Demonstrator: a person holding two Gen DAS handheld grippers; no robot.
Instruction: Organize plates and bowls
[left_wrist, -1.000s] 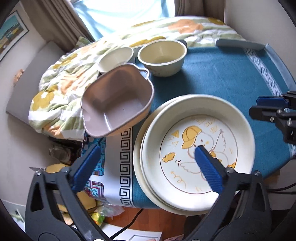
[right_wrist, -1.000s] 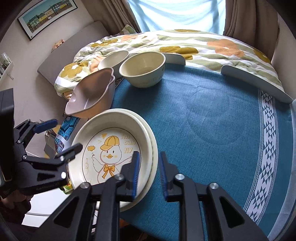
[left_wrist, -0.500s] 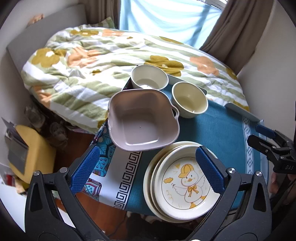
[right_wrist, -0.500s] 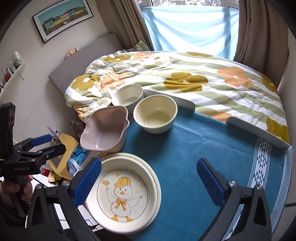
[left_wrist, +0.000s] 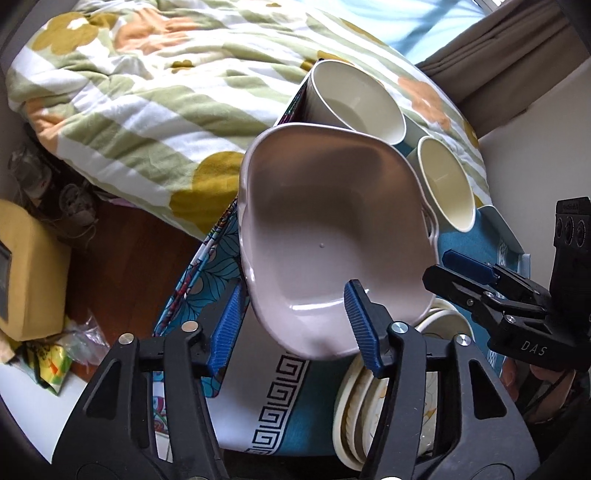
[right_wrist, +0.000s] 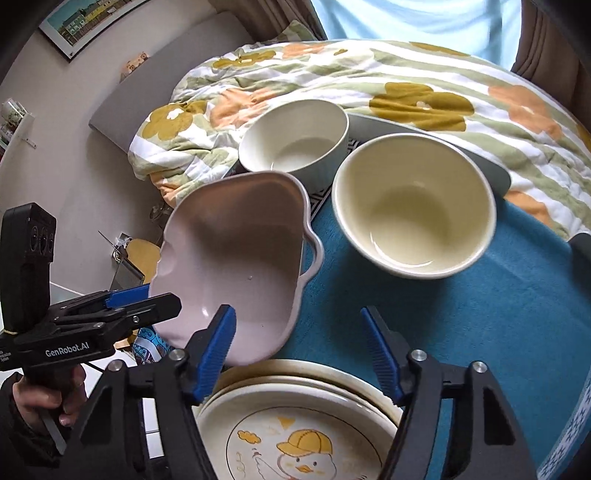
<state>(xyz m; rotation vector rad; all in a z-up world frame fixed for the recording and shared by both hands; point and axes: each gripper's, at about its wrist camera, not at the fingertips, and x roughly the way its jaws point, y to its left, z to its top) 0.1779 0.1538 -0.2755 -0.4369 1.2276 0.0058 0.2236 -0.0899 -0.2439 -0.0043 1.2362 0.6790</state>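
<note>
A pink square bowl (left_wrist: 325, 221) (right_wrist: 236, 251) with small handles sits tilted at the table's left edge, its low corner over a stack of cream plates (left_wrist: 347, 406) (right_wrist: 295, 369); the top plate bears a duck drawing. My left gripper (left_wrist: 291, 314) (right_wrist: 147, 299) straddles the bowl's near rim, one finger outside and one inside. Its jaws are closing, and no pad visibly presses on the rim. My right gripper (right_wrist: 299, 347) (left_wrist: 443, 271) hovers over the plates beside the bowl, jaws closing with nothing between them. A cream bowl (right_wrist: 410, 206) (left_wrist: 447, 184) and a white bowl (right_wrist: 295, 136) (left_wrist: 354, 96) stand behind.
A blue cloth (right_wrist: 480, 314) covers the table, with bare cloth to the right. A flowered blanket (right_wrist: 406, 74) (left_wrist: 129, 92) lies on the bed behind. A yellow box (left_wrist: 26, 273) and clutter sit on the floor at left. A hand (right_wrist: 40, 398) holds the left gripper.
Both grippers have come down and in towards the pink bowl. Their jaws stand narrower than half a second ago. The left gripper has rolled and now straddles the bowl's rim.
</note>
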